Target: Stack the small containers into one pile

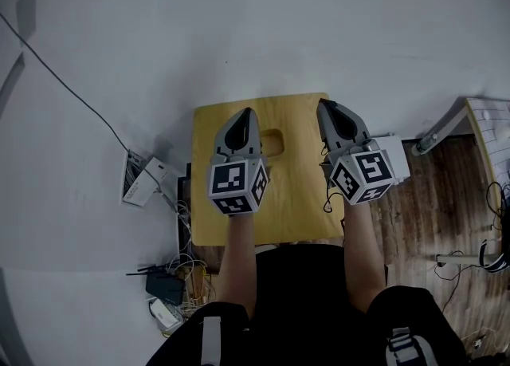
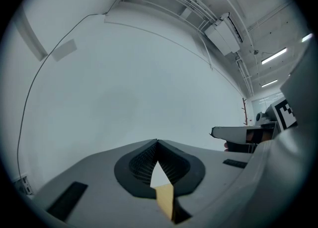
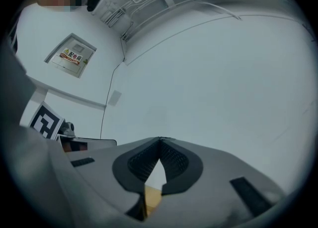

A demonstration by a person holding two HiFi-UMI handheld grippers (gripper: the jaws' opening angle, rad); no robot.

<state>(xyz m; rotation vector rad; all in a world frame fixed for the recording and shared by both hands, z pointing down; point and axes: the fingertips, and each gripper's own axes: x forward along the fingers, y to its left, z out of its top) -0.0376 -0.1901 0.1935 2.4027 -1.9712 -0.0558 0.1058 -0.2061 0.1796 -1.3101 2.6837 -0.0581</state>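
No small containers show in any view. In the head view my left gripper (image 1: 245, 112) and right gripper (image 1: 322, 104) hover side by side over a small wooden stool top (image 1: 296, 197) with a slot-shaped handle hole (image 1: 272, 143). Both point toward the white wall. The left gripper (image 2: 157, 141) has its jaws meeting at the tips, with nothing between them. The right gripper (image 3: 160, 138) looks the same, shut and empty. Each gripper view shows mostly bare white wall, with a sliver of the wooden top below the jaws.
A thin cable (image 1: 72, 89) runs down the wall to a power strip and white adapter (image 1: 143, 181). More cables and a black device (image 1: 167, 283) lie on the floor at the left. A white box (image 1: 395, 157) and a metal leg (image 1: 442, 129) stand over the wooden floor (image 1: 430, 221) at the right.
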